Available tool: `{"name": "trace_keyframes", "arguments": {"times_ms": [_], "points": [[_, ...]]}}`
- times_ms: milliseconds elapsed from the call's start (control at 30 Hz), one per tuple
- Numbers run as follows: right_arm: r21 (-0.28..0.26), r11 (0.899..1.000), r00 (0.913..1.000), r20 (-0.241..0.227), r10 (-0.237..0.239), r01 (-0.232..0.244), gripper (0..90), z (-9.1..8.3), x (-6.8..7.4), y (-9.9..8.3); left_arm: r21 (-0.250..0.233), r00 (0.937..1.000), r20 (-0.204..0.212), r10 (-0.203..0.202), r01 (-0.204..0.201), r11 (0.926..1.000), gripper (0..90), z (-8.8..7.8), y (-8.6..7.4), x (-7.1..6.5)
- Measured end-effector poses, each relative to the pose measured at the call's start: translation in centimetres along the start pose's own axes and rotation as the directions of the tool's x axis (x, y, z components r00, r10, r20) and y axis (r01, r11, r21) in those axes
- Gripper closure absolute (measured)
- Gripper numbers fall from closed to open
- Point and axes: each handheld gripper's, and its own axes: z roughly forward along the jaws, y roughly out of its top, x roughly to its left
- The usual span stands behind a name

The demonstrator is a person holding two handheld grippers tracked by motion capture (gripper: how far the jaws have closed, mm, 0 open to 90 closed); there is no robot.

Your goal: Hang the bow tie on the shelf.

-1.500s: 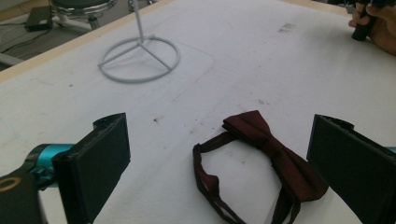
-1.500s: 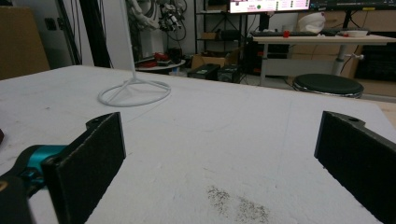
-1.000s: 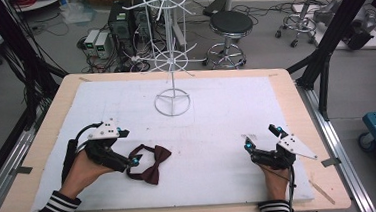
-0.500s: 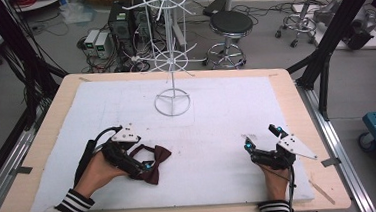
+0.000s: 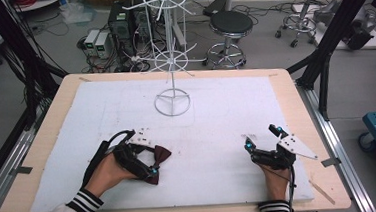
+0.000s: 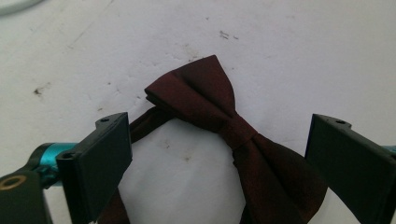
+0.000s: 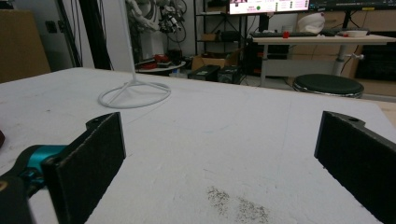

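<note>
High view: we see the bow tie [image 5: 159, 156] on the white mat [image 5: 226, 113] under the left gripper [image 5: 147, 164], its long axis diagonal.

Left gripper view: jaws wide apart astride the tie [image 6: 243, 140], gripping nothing; it runs from upper left to lower right.

Right gripper view: right gripper [image 7: 219, 154] wide open, empty, facing the stand [image 7: 134, 95].

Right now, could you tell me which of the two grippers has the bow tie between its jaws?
The left gripper: its open jaws straddle the dark red bow tie lying on the white mat. The right gripper is also open, over bare mat.
</note>
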Motion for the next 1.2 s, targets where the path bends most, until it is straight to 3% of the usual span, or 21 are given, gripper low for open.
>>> {"name": "trace_keyframes", "arguments": {"times_ms": [167, 333, 533, 833, 1033, 1133, 1200], "points": [[0.0, 1.0, 1.0, 0.001, 0.007, -0.007, 1.2, 0.0, 0.0, 0.0, 0.028, 1.0, 0.008, -0.005, 0.005, 0.9996, 10.2, 0.8, 0.1, -0.1], [0.0, 1.0, 1.0, 0.0, 0.008, -0.008, 1.2, 0.0, 0.0, 0.0, 0.062, 0.9991, 0.04, -0.013, 0.011, 0.998, 17.3, 1.2, 0.1, -0.2], [-0.003, 1.0, 1.0, 0.0, 0.008, -0.008, 1.2, 0.0, 0.0, 0.0, 0.087, 0.9986, 0.048, -0.024, 0.02, 0.996, 25.9, 1.6, 0.3, -0.3], [-0.004, 1.0, 0.9999, 0.002, 0.012, -0.012, 1.2, 0.0, 0.0, 0.0, 0.107, 0.998, 0.029, -0.057, 0.054, 0.9928, 39.6, 1.9, 0.4, -0.5], [-0.004, 1.0, 0.9999, 0.001, 0.011, -0.011, 1.2, -0.1, 0.0, 0.0, 0.13, 0.9981, 0.026, -0.057, 0.053, 0.9901, 57.7, 1.9, 0.4, -0.7], [-0.004, 1.0, 0.9999, 0.001, 0.012, -0.012, 1.2, -0.1, 0.0, 0.0, 0.124, 0.9997, 0.012, -0.019, 0.018, 0.9921, 70.0, 1.9, 0.4, -0.9], [-0.008, 1.0, 1.0, 0.0, 0.004, -0.004, 1.2, 0.0, -0.1, 0.0, 0.127, 1.0, 0.0, -0.004, 0.004, 0.992, 72.9, 1.9, 0.4, -1.0]]}}
